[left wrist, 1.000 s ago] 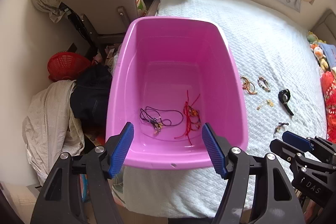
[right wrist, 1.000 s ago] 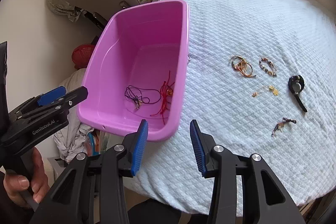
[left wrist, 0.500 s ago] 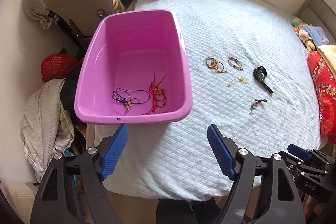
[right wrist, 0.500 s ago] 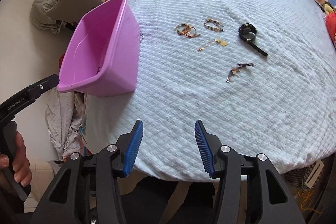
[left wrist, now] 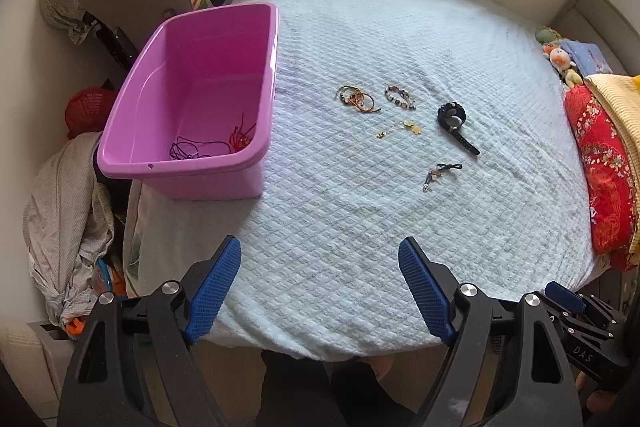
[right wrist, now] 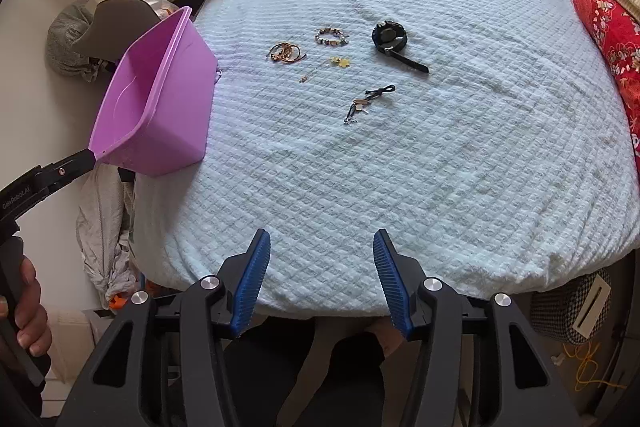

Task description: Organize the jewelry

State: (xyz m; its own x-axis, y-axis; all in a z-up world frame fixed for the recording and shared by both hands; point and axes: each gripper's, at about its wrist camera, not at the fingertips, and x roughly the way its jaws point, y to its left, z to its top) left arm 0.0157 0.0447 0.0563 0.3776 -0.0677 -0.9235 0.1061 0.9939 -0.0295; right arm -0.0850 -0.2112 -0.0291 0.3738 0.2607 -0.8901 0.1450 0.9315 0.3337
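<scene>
A pink plastic bin [left wrist: 132, 167] [right wrist: 176, 131] stands at the bed's left edge and holds a black cord necklace [left wrist: 188, 150] and a red string piece [left wrist: 242, 138]. On the bedspread lie orange bangles [left wrist: 358, 99] [right wrist: 286, 52], a beaded bracelet [left wrist: 400, 97] [right wrist: 331, 37], a gold chain [left wrist: 402, 128] [right wrist: 326, 66], a black watch [left wrist: 454, 121] [right wrist: 390, 39] and a dark cord charm [left wrist: 442, 173] [right wrist: 366, 103]. My left gripper [left wrist: 320, 291] and right gripper [right wrist: 322, 283] are both open and empty, above the bed's near edge, well short of the jewelry.
The pale blue bedspread [left wrist: 360, 27] covers the bed. A chair [left wrist: 136, 3], a red basket [left wrist: 86, 105] and piled clothes [left wrist: 64, 219] sit left of the bed. A red blanket [left wrist: 604, 167] and soft toys [left wrist: 560, 59] lie at the right edge.
Both grippers have pulled back from the pink bin toward the bed's near edge and turned right. The bin now sits far left and the loose jewelry is nearer the middle of both views.
</scene>
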